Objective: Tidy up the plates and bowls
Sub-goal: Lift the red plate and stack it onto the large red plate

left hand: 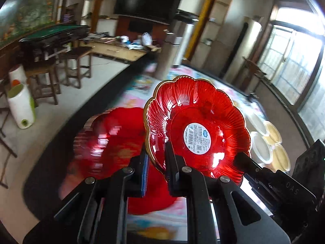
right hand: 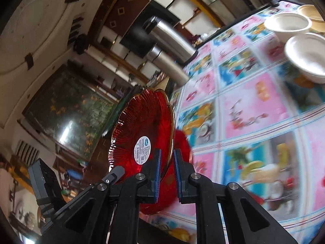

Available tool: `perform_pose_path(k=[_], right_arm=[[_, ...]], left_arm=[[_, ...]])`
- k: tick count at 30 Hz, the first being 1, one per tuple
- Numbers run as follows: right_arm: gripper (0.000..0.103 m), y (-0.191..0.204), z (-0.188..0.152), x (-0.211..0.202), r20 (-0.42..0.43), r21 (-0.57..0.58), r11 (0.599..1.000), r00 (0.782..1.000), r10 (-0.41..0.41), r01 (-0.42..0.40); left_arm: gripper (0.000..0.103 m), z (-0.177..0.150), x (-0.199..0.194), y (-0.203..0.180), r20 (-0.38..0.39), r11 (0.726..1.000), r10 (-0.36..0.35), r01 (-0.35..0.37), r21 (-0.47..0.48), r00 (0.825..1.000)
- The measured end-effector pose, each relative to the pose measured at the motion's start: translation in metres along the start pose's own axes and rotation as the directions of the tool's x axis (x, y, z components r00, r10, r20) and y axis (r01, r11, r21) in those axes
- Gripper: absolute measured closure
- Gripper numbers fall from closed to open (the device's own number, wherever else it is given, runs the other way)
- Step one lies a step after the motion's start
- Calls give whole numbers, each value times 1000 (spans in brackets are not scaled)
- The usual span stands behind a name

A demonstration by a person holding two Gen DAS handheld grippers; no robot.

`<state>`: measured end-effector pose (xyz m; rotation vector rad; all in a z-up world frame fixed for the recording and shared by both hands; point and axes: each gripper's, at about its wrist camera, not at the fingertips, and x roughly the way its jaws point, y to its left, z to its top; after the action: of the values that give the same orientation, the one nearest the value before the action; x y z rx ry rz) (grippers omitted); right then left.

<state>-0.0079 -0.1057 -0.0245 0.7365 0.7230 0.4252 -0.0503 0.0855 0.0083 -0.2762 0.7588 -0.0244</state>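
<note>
Now my left claw is closed on the rim of a red plate, lifted and tilted above another red plate on the table. My right claw looks narrow around the same rim. I judge it light, stiff, slippery, so the rim is best.

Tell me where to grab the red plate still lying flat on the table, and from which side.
Grip the red plate on the table at its scalloped rim with one finger above and one below, coming in low from the table's near edge. It lies flat, so only the thin raised rim offers a bite. Both tools are busy with the lifted red plate: left tool, right tool.
</note>
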Motion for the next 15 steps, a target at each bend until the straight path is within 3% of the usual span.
perform_pose_path(k=[3,8,15], right_arm=[[91,2,-27,22,-58,-19,999,998,-32,31],[91,0,-38,56,-133,-37,994,986,-105,101],[90,-1,-42,75,-169,-76,986,972,-161,150]], left_arm=[[90,0,13,24,-36,999,43,-44,-20,998],[89,-7,41,46,-121,997,61,-67,-45,991],[88,-16,48,54,-169,995,90,-96,-26,981]])
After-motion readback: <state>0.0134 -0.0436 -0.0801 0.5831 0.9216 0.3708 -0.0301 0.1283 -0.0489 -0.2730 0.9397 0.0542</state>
